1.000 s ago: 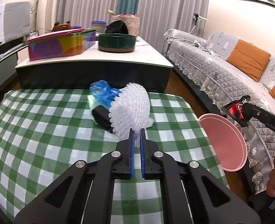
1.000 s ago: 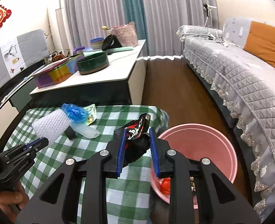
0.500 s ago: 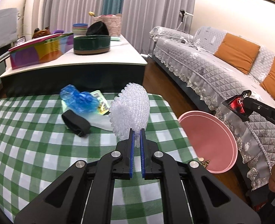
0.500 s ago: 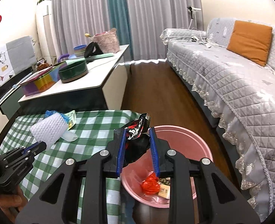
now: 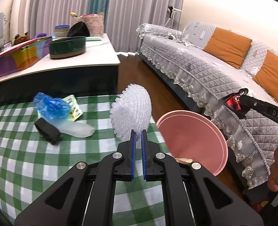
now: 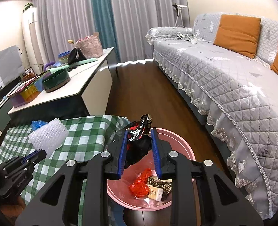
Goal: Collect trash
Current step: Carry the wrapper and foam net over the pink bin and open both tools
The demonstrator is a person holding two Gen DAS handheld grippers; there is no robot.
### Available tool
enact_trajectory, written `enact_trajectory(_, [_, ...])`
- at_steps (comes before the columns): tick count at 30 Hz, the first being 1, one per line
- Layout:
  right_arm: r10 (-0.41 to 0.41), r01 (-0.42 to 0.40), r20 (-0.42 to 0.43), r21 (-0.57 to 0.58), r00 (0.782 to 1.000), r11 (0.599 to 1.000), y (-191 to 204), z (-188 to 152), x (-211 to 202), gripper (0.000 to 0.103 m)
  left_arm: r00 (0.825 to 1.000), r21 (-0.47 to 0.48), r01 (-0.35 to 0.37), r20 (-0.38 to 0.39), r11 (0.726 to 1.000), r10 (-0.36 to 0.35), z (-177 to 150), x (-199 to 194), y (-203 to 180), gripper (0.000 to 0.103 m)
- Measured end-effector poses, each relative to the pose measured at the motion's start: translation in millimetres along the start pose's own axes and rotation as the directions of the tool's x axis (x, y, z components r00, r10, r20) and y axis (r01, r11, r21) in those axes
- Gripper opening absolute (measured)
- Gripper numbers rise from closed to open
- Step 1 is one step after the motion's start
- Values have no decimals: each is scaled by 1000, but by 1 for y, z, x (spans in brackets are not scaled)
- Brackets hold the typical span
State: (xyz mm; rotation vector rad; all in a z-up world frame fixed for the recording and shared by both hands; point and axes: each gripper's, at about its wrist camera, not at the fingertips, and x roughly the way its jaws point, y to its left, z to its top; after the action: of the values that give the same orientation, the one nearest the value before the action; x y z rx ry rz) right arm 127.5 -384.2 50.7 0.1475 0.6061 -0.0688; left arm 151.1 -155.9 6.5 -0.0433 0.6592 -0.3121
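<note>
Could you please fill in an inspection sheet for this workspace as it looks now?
Surface: green checked tablecloth on the table.
Job's things: pink bin on the floor beside the table, trash inside; blue bag, black strip, clear pouch and packet on the cloth.
Clutter: bowls, box and basket on the side table.
Grippers: left gripper shut on foam net; right gripper shut on wrapper over the bin.
Cables: white cable on the sofa.
Surroundings: curtains, wood floor.
</note>
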Motion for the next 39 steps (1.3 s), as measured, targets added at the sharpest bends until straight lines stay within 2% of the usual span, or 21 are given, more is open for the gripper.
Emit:
enact_trajectory(17, [-46, 46, -4, 51, 999, 998, -21, 9, 15, 26, 996, 78, 84, -17, 993, -82, 19, 35, -51, 5])
enact_trajectory(31, [-67, 70, -62, 51, 996, 996, -28, 5, 39, 26, 988, 122, 149, -68, 981, -142, 22, 65, -75, 5])
enact_trajectory(32, [-68, 72, -64, 53, 996, 996, -28, 5, 40, 28, 986, 126, 155, -72, 980, -147, 22, 66, -76, 6])
enact_trajectory(34, [-74, 78, -76, 59, 994, 995, -29, 5, 42, 41, 986, 128, 157, -70, 979, -149, 23, 65, -76, 9])
enact_trajectory(35, [-71, 76, -77, 66, 995, 995, -29, 5, 42, 45, 987, 125, 157, -68, 980, -149, 23, 64, -75, 15])
enact_trajectory(36, [-69, 74, -78, 69, 995, 995, -30, 5, 42, 47, 987, 119, 155, -64, 981, -148, 24, 63, -74, 20])
enact_trajectory(39, [-73, 79, -80, 72, 994, 994, -29, 5, 42, 54, 988, 100, 149, -56, 984, -144, 24, 59, -69, 22])
